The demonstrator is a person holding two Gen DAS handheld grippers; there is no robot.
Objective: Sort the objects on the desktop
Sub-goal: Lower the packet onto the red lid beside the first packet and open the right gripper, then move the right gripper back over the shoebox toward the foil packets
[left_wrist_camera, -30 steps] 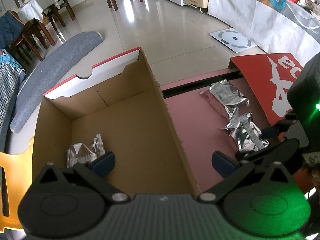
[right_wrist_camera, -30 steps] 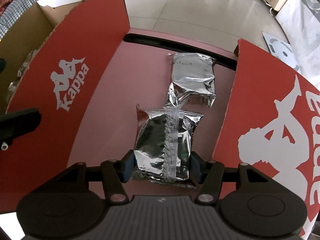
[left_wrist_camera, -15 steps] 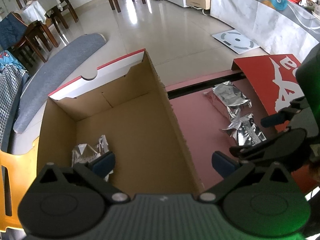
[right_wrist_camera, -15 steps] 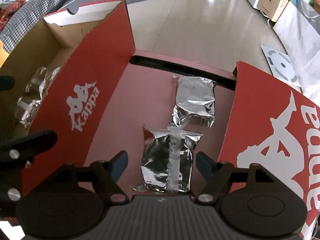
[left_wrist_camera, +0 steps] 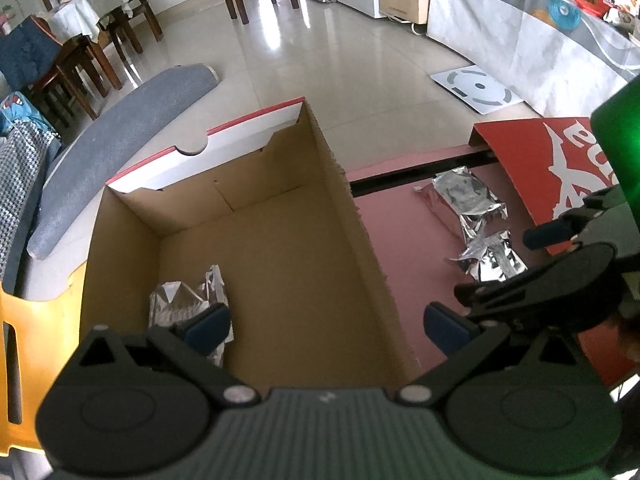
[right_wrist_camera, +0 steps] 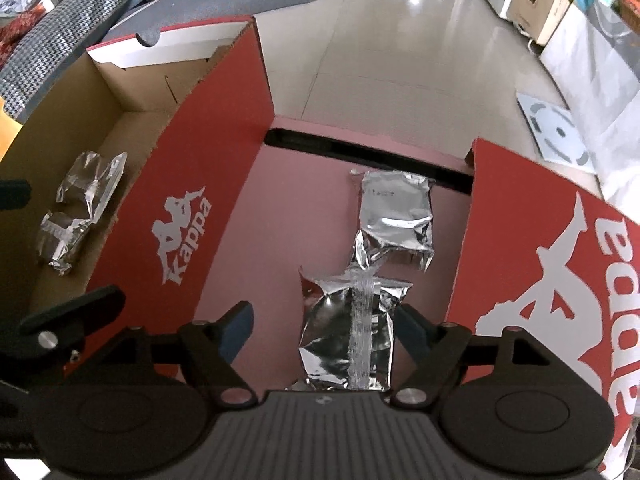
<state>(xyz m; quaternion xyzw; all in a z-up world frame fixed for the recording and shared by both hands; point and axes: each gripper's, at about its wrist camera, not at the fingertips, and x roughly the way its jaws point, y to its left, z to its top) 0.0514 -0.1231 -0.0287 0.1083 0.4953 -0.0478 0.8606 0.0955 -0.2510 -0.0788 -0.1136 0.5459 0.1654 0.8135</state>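
Two silver foil pouches lie in the red shoe-box lid [right_wrist_camera: 288,208]: a far one [right_wrist_camera: 396,216] and a near one [right_wrist_camera: 348,340]. My right gripper [right_wrist_camera: 324,326] hovers over the near pouch. Its jaws are opening, and the pouch lies between them, clear of the left pad and with no pad pressing on it. A third crumpled pouch [left_wrist_camera: 176,304] rests in the brown cardboard box [left_wrist_camera: 260,240] to the left. My left gripper [left_wrist_camera: 328,326] stands open above that box's near side, with the pouch by its left fingertip [left_wrist_camera: 208,324]. Nothing is gripped.
The box's tall red wall with a white logo [right_wrist_camera: 180,232] divides box from lid. A grey cushion [left_wrist_camera: 120,132] lies behind the box, and a yellow seat edge [left_wrist_camera: 16,320] sits left. A white scale [left_wrist_camera: 476,88] lies on the tiled floor, with wooden chairs [left_wrist_camera: 120,40] beyond.
My right gripper let go of the near pouch, spread its jaws and rose a little. The pouch stays on the lid's floor. The left gripper has barely moved.
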